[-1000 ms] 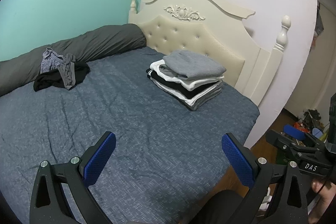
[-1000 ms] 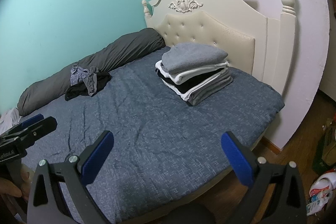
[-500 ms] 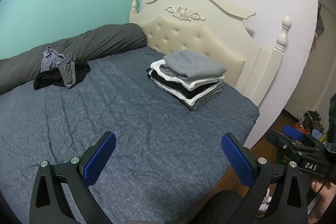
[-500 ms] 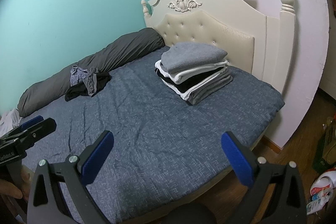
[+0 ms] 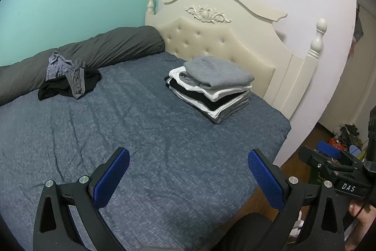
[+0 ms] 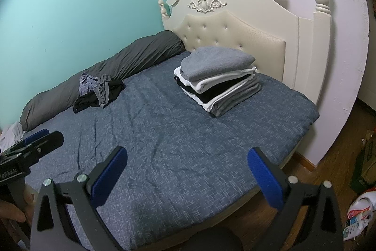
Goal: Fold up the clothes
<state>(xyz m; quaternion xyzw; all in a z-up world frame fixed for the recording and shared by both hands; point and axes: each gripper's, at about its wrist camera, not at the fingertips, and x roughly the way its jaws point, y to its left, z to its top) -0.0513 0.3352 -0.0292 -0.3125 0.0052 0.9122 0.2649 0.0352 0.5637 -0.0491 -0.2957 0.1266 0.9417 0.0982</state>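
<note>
A neat stack of folded clothes point(image 5: 211, 86) point(image 6: 218, 79), grey on top with white, black and grey layers below, rests on the blue bed cover point(image 5: 141, 133) point(image 6: 164, 133) near the headboard. A small heap of unfolded clothes point(image 5: 68, 74) point(image 6: 98, 91), black, grey and lilac, lies against a long grey bolster point(image 5: 94, 51) point(image 6: 117, 65). My left gripper point(image 5: 188, 161) hovers open over the bed's near side, holding nothing. My right gripper point(image 6: 186, 160) is open and empty too, beside the left one.
A cream tufted headboard point(image 5: 223, 39) point(image 6: 235, 34) with posts stands against the white wall; a turquoise wall runs along the far side. Wooden floor point(image 6: 329, 157) lies right of the bed, with bottles point(image 6: 357, 215) and clutter point(image 5: 340, 140). A white cloth point(image 6: 9, 135) sits at the far left.
Both views have shifted only slightly; the grippers stay open and the clothes have not moved.
</note>
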